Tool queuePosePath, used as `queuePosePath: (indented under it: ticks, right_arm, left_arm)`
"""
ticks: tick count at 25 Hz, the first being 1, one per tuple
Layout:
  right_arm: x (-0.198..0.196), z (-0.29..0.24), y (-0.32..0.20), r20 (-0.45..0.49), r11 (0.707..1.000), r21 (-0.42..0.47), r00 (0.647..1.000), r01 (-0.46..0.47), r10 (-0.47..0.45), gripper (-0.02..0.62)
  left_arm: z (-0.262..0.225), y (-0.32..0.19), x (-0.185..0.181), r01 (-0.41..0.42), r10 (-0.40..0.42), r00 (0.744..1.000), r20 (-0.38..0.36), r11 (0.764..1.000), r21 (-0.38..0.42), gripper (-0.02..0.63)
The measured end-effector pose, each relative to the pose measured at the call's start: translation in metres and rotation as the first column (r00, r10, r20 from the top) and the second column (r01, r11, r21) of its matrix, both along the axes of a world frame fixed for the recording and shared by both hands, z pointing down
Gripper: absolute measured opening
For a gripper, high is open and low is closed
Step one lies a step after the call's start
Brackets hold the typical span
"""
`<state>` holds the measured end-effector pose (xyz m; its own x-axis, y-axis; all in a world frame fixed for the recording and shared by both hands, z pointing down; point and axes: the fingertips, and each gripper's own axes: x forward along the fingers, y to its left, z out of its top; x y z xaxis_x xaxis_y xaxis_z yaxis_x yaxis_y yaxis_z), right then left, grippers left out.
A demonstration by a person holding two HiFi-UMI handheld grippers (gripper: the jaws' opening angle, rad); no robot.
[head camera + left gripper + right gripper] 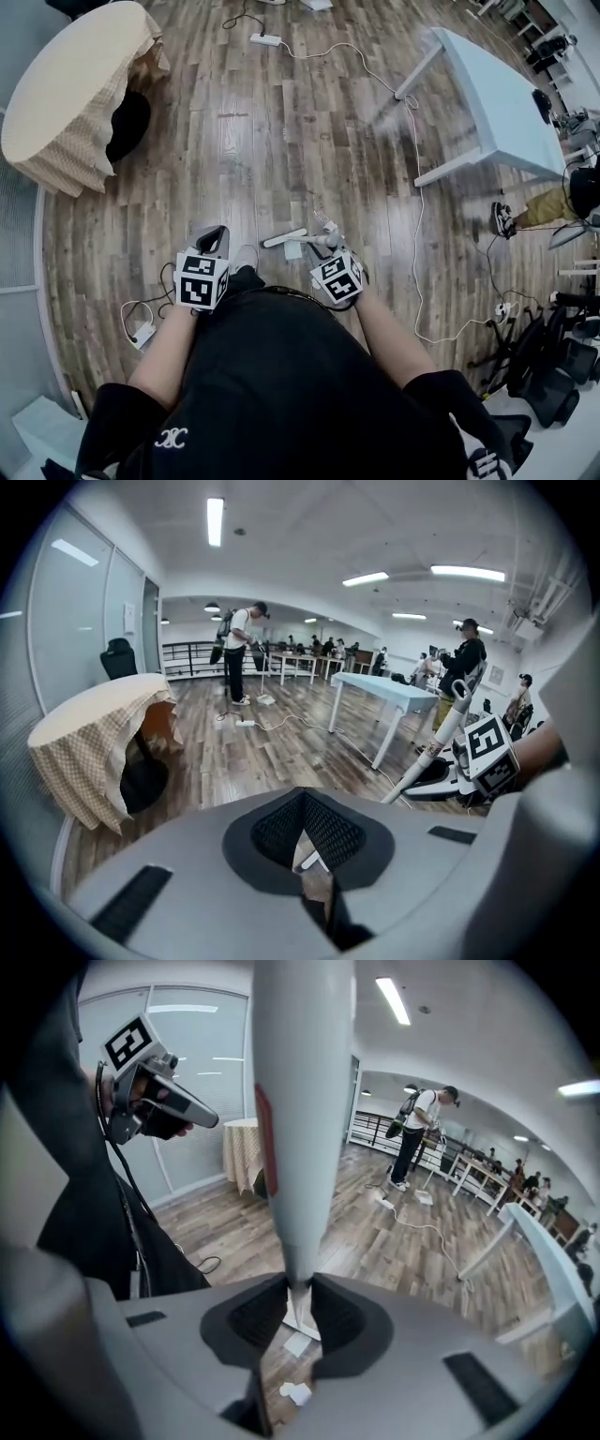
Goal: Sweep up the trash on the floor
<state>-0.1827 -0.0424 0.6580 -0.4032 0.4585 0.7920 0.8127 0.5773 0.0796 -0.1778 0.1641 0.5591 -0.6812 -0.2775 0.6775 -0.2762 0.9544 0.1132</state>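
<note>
Grey-brown wood planks cover the floor (281,141) all round. Ahead of the left gripper (214,236) and out to its left stands a round table (75,84) under a beige checked cloth, with a dark round shape (129,122) showing beneath its hem. A glass partition wall (84,621) runs behind it. Ahead of the right gripper (327,242) and off to its right is a long pale-blue table (497,103) on white legs. A white power strip (265,39) lies far ahead, its white cable (417,216) trailing back past that table's legs. Black office chairs (548,370) cluster at the far right. Strip lights (215,519) glow on the white ceiling (309,527), and more tables (295,658) line the far end.
</note>
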Motion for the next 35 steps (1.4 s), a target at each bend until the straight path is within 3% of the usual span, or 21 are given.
queuePosePath:
  ticks: [5, 20, 28, 35]
  right_arm:
    - [0.011, 0.001, -0.016, -0.022, 0.999, 0.006, 0.999, -0.045, 0.045, 0.086]
    - [0.038, -0.002, -0.096, -0.039, 0.970, 0.044, 0.970, -0.239, 0.241, 0.086]
    - [0.021, -0.004, -0.129, -0.042, 0.925, 0.026, 0.924, -0.380, 0.380, 0.086]
    - [-0.013, -0.016, -0.142, -0.023, 0.895, -0.007, 0.895, -0.445, 0.445, 0.086]
  left_arm:
    - [0.006, 0.002, 0.004, 0.006, -0.006, 1.000, -0.014, 1.000, 0.000, -0.005]
    - [0.019, -0.059, -0.007, -0.151, 0.150, 0.988, -0.044, 0.989, -0.002, -0.005]
    - [0.026, -0.074, -0.021, -0.195, 0.194, 0.979, -0.061, 0.981, -0.003, -0.005]
    - [0.029, -0.076, -0.041, -0.219, 0.218, 0.973, -0.074, 0.976, -0.008, -0.005]
